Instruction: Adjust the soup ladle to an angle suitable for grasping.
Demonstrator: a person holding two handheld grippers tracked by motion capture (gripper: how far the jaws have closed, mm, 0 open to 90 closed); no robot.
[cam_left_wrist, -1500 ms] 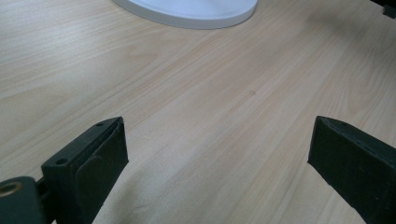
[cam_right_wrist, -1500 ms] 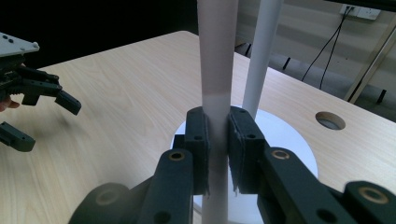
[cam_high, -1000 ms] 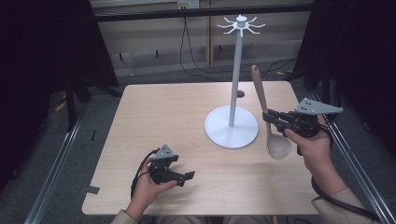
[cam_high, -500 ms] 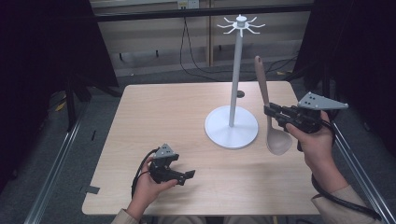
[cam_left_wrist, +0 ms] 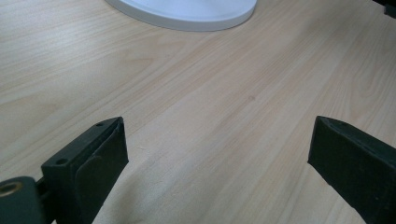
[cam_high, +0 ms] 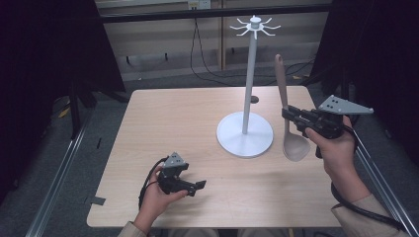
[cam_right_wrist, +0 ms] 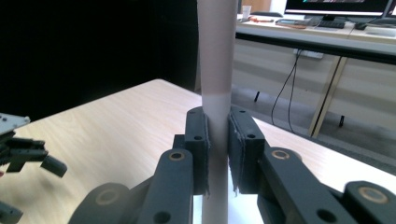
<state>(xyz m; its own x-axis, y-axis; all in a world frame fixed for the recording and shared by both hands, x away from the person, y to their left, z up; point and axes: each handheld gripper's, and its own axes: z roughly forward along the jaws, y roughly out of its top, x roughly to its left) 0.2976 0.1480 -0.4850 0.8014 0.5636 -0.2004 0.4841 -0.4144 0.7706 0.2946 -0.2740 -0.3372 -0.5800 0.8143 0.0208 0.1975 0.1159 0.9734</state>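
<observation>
Right gripper (cam_high: 292, 116) clamped on upright spoon (cam_high: 287, 106) beside stand (cam_high: 245, 133) — likely for hanging; left gripper (cam_high: 193, 186) open, idle on table (cam_high: 168, 118).

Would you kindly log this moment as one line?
right tongs: shut on spoon, upright | left tongs: open, empty, low over table | stand: hooks bare

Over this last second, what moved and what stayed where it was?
The right gripper, shut on the spoon, swung its handle from tilted to nearly upright beside the white stand and shifted slightly farther from the person. The left gripper stayed open and idle near the table's front edge; the stand did not move.
</observation>
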